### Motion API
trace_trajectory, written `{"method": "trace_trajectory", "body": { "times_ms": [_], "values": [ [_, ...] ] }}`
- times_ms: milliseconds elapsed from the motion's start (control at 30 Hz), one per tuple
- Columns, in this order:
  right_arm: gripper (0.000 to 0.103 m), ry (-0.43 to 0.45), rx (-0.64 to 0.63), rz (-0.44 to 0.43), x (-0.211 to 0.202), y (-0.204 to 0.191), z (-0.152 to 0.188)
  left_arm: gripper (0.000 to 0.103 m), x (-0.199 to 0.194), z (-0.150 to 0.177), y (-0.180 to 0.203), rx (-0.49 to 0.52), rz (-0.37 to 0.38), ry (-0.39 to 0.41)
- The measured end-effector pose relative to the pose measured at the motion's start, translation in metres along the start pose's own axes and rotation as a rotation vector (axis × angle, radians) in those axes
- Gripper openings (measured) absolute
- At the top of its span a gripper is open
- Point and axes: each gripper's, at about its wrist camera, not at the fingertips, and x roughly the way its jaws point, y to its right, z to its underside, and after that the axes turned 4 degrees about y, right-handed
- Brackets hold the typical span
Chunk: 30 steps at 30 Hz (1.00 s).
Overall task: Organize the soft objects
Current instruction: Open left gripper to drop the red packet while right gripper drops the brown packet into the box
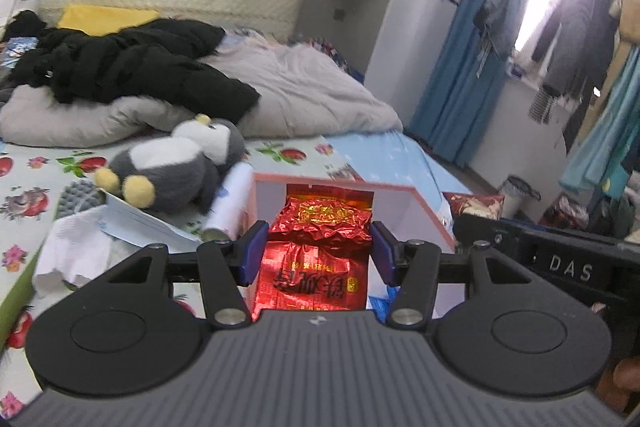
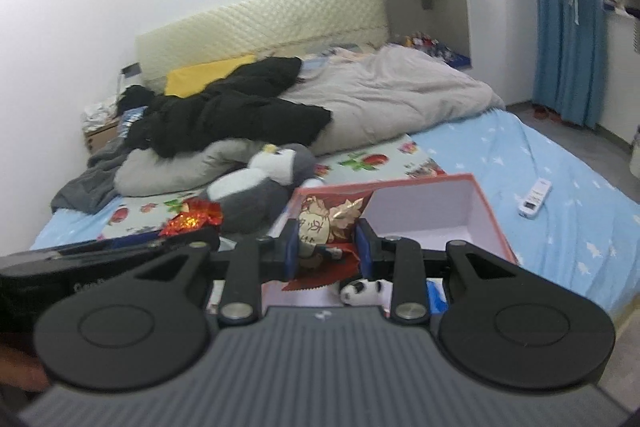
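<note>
The left gripper (image 1: 319, 250) has its fingers clamped on one crinkled red foil packet (image 1: 318, 247) over the pink-rimmed white cardboard box (image 1: 430, 213) on the bed. The right gripper (image 2: 327, 246) pinches one red-and-cream printed snack pouch (image 2: 324, 231) above that box. Only the right view shows one white remote control (image 2: 535, 197); both show one grey-and-white plush penguin (image 1: 176, 163).

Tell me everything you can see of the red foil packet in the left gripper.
The red foil packet is shiny, crinkled metallic red with gold print and a yellow-edged label near its lower end. It looks puffed and creased near the top. The left gripper pinches it, one blue pad on each side. It hangs in front of the open pink box; whether it touches the box is unclear.
</note>
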Motion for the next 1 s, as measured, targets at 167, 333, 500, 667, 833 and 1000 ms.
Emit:
{"method": "trace_trajectory", "body": {
  "times_ms": [167, 333, 500, 667, 833, 1000],
  "values": [
    [0.033, -0.089, 0.03, 0.035, 0.026, 0.03, 0.013, 0.061, 0.046, 0.009, 0.012, 0.02, 0.011, -0.077],
    [0.033, -0.185, 0.066, 0.067, 0.059, 0.058, 0.033, 0.061, 0.097, 0.02, 0.013, 0.029, 0.006, -0.164],
    [0.034, -0.261, 0.093, 0.072, 0.088, 0.077, 0.054, 0.061, 0.137, 0.035, 0.015, 0.061, -0.008, -0.234],
    [0.034, -0.317, 0.111, 0.072, 0.111, 0.09, 0.068, 0.061, 0.168, 0.045, 0.013, 0.063, -0.016, -0.298],
    [0.034, -0.333, 0.103, 0.068, 0.121, 0.096, 0.073, 0.061, 0.183, 0.052, 0.015, 0.074, -0.011, -0.324],
    [0.037, -0.329, 0.103, 0.062, 0.119, 0.098, 0.07, 0.062, 0.181, 0.052, 0.02, 0.079, -0.005, -0.323]
  ]
}}
